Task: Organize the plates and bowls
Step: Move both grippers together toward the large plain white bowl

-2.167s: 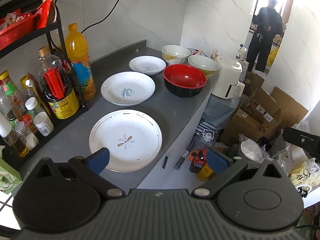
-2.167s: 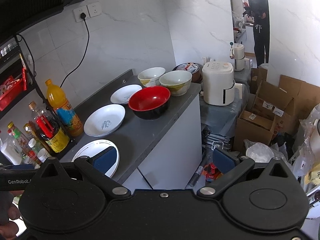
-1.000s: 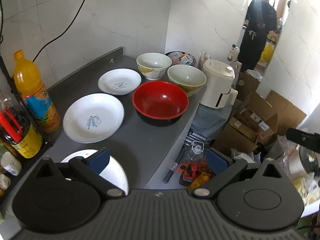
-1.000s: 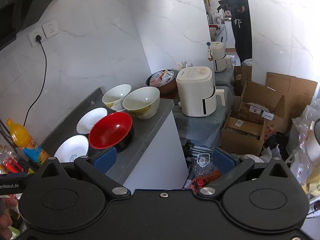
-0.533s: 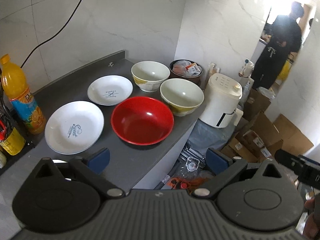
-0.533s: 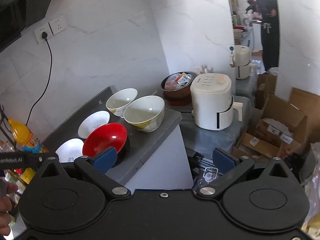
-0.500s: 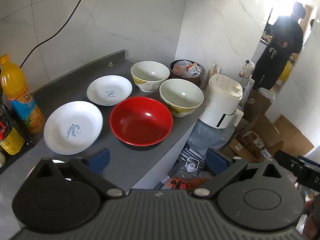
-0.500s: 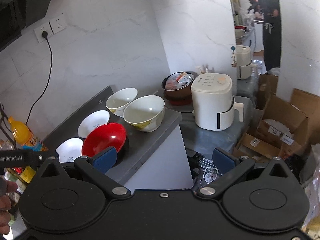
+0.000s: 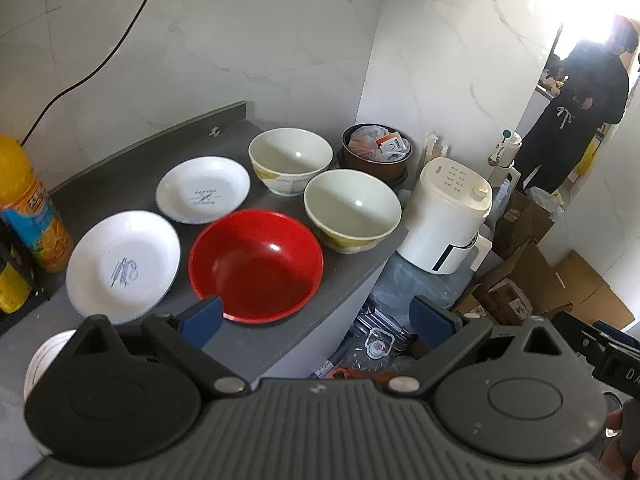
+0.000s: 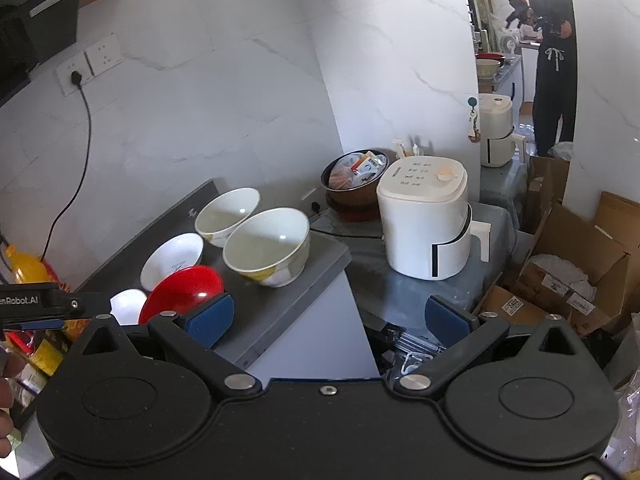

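Nothing was stacked yet, so the task looked barely started. All dishes sat singly on the grey tabletop.

Layout in the left view: red bowl near the front edge, front cream bowl just right of it at the tabletop's corner, back cream bowl behind that by the wall. Small plate sat left of the back bowl, mid plate left of the red bowl, and a third plate showed only as a sliver behind the claw body. Whether neighbours touched, couldn't tell.

Left claw was spread wide and empty, hovering above and in front of the red bowl. Right claw was also wide apart, empty, off the tabletop's end with the front cream bowl ahead of it.

Left to do, my read: nest the two cream bowls, maybe with the red one, and stack three plates by size. Likely first grab was a bowl rim. The front cream bowl sat close to the edge, so a nudge could tip it off.
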Demonstrator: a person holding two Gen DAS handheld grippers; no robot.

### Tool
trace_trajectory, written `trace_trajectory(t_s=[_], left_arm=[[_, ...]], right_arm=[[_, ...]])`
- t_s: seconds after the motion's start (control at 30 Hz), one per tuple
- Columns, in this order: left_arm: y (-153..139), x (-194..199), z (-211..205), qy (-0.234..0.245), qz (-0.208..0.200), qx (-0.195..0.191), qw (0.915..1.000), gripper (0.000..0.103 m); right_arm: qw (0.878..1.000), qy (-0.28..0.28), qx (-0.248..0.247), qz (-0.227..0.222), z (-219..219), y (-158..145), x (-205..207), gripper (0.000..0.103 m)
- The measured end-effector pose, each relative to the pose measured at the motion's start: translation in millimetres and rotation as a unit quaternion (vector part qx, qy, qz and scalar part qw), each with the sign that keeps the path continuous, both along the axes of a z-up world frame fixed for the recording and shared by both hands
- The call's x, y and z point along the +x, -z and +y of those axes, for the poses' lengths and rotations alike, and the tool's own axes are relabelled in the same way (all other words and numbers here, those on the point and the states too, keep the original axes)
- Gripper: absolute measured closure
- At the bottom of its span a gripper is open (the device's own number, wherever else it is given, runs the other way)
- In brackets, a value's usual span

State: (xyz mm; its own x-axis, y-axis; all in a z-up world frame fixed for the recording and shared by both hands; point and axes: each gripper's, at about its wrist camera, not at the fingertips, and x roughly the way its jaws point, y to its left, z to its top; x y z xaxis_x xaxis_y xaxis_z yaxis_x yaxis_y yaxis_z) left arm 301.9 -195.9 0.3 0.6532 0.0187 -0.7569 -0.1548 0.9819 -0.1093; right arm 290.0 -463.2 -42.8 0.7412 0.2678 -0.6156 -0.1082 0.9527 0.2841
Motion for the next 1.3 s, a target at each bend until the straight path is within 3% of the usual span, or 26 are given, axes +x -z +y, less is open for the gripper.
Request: trace_trajectory(t_s=[0.23, 0.37, 0.67, 0.83, 1.03, 1.3], left_arm=[[10, 35, -1, 0.026, -0.003, 0.003, 0.9997, 0.005], [20, 62, 4, 0.029, 0.015, 0.009, 0.9994, 0.010], [37, 112, -2, 0.073, 0.036, 0.078, 0.9936, 0.013], [48, 130, -1, 0.081, 0.054, 0.074, 0.9925, 0.014], [65, 152, 6, 0.077, 0.073, 0.050, 0.9930, 0.030], [84, 177, 18, 0.081, 0.081, 0.022, 0.9932, 0.042]], right_arm=[[1.000, 0.008, 0.004, -0.002, -2, 11, 19, 0.000], [1.000, 0.022, 0.017, 0.006, 0, 20, 34, 0.000], [0.998, 0.021, 0.047, 0.018, 7, 50, 65, 0.001], [0.998, 0.018, 0.049, 0.030, 14, 64, 78, 0.004], [0.997, 0.016, 0.059, 0.044, 24, 77, 91, 0.014], [0.995, 0.000, 0.082, 0.061, 48, 91, 117, 0.026]])
